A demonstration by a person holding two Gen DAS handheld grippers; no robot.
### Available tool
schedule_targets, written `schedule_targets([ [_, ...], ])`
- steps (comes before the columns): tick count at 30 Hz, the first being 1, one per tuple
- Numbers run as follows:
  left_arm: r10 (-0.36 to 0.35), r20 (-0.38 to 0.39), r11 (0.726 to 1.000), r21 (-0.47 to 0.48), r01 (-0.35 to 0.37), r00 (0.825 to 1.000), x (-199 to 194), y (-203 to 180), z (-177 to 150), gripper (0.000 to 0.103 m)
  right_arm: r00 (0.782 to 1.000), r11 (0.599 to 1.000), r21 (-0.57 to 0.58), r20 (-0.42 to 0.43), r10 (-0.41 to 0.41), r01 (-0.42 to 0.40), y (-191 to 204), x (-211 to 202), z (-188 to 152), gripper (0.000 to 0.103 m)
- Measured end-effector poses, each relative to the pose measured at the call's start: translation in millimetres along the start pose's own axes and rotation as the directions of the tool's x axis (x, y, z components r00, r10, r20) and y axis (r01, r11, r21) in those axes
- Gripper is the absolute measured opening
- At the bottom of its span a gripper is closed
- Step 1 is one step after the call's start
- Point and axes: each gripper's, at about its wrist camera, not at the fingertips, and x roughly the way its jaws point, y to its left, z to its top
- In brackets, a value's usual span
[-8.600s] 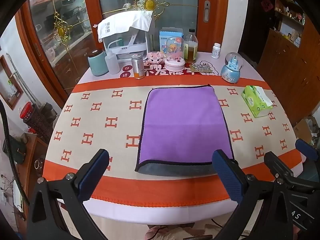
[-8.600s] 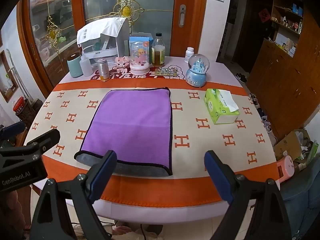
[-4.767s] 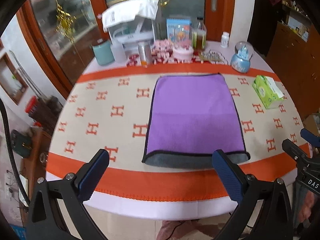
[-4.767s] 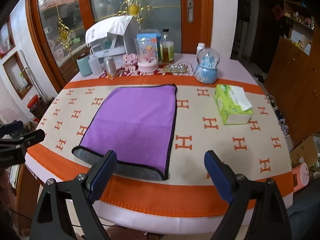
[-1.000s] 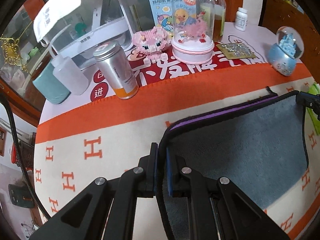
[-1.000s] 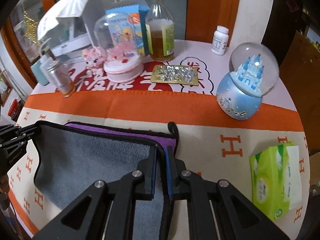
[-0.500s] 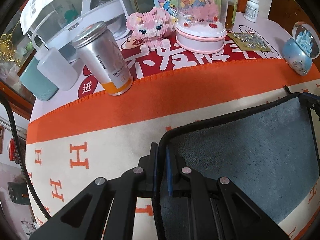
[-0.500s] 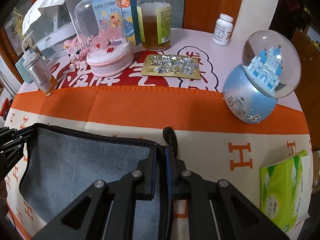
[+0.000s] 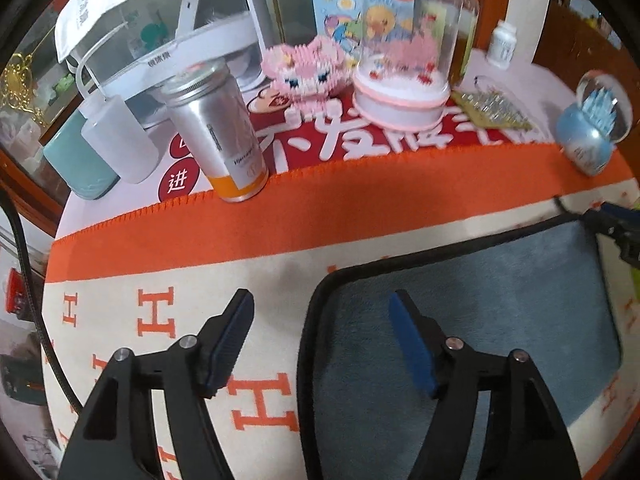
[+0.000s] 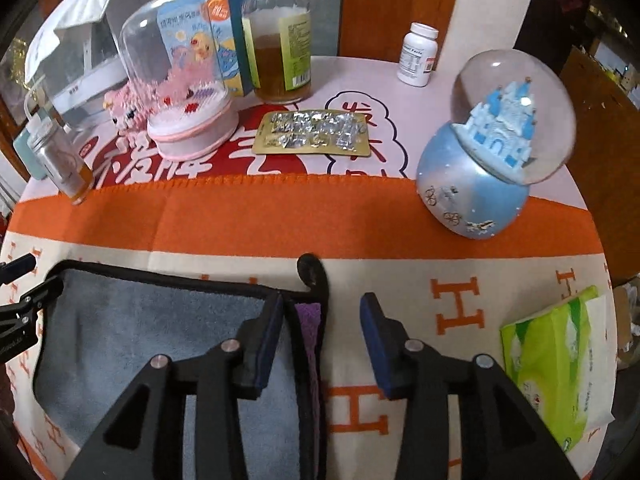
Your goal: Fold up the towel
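Observation:
The towel (image 9: pixel 460 320) lies folded in half on the patterned tablecloth, its grey underside up, with a black border. A strip of its purple face (image 10: pixel 310 320) shows at the far right corner, beside a black hanging loop (image 10: pixel 312 270). My left gripper (image 9: pixel 320 332) is open, its jaws astride the towel's far left corner. My right gripper (image 10: pixel 320 328) is open astride the far right corner. Each gripper's tip shows at the edge of the other's view.
Along the far side stand a silver and orange can (image 9: pixel 220 140), a white squeeze bottle (image 9: pixel 120 144), a domed pink ornament (image 10: pixel 184 100), a bottle (image 10: pixel 280 40), a blister pack (image 10: pixel 312 132) and a snow globe (image 10: pixel 492 152). A green tissue pack (image 10: pixel 556 364) lies to the right.
Both grippers were shut on the towel's corners half a second ago. Now both have opened and let the corners go, and the folded towel lies flat.

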Motion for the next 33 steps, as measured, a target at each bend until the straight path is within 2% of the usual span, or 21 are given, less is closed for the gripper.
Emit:
schedule_targets([
  [6,0.005,0.048,1.000,0.013,-0.005,0.999,-37,-6,-6,0.074,0.998,1.000,0.002,0.051,0.029,-0.029,5,-38,-7,0.040],
  [9,-0.001,0.062,1.000,0.009,0.000,0.998,-55,-8,-13,0.082,0.996,0.999,-0.002,0.082,0.044,-0.044,9,-59,-13,0.040],
  [12,-0.004,0.092,1.000,-0.003,0.005,0.996,-82,-13,-22,0.083,0.993,0.999,-0.008,0.109,0.048,-0.047,14,-83,-24,0.040],
  [18,-0.012,0.137,0.999,-0.044,0.018,0.991,-130,-17,-46,0.097,0.991,0.998,-0.009,0.120,0.059,-0.058,22,-125,-51,0.040],
  [20,-0.007,0.149,0.998,-0.055,0.015,0.989,-149,-20,-57,0.102,0.991,0.998,-0.004,0.120,0.065,-0.065,23,-138,-65,0.045],
  [23,-0.006,0.160,0.997,-0.078,0.019,0.987,-172,-24,-76,0.102,0.989,0.997,-0.001,0.124,0.076,-0.076,26,-157,-86,0.049],
  [33,0.021,0.197,0.992,-0.123,0.003,0.980,-244,-44,-148,0.102,0.982,0.996,-0.027,0.168,0.084,-0.080,33,-222,-150,0.050],
])
